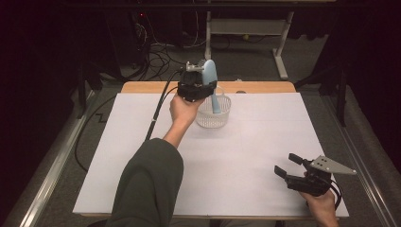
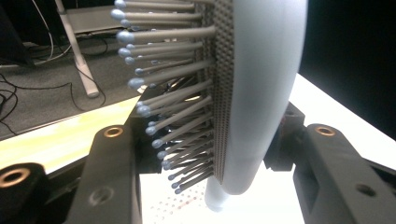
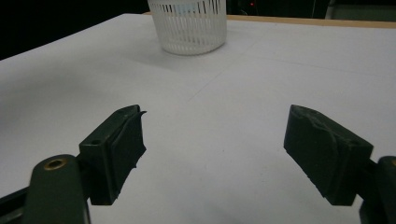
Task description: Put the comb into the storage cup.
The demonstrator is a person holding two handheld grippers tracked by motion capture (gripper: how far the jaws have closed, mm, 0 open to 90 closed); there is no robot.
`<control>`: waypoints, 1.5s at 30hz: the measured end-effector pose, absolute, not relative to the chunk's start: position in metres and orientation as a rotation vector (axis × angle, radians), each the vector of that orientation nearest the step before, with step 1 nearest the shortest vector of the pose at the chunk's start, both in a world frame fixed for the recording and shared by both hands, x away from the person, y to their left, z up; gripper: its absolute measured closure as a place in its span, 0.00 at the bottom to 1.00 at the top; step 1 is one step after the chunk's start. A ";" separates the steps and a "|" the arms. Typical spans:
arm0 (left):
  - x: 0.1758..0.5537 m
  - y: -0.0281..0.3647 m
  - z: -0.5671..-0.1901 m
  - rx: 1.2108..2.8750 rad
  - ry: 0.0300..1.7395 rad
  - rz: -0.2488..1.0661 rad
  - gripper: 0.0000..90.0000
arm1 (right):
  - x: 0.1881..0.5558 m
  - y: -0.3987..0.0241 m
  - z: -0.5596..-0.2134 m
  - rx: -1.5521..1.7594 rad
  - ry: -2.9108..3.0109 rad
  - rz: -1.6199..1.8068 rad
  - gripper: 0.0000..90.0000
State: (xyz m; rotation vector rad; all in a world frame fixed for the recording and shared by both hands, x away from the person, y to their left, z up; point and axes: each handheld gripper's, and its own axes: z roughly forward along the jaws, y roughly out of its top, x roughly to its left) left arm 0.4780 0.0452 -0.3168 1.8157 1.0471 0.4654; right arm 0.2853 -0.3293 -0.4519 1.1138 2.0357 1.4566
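A light blue hairbrush stands almost upright with its handle down inside a small white slotted basket at the back of the table. My left gripper is shut on the brush's head. In the left gripper view the hairbrush sits between the jaws, bristles facing left and smooth back facing right. My right gripper rests low at the front right of the table, open and holding nothing. In the right gripper view the right gripper points at the basket far ahead.
A white sheet covers the table, with a wooden strip showing along the far edge. Beyond the table, cables lie on the dark floor beside a white desk frame.
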 end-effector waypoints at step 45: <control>0.487 0.025 -0.348 1.877 1.074 0.427 0.54 | 0.285 -0.330 -0.452 1.105 2.040 1.455 0.23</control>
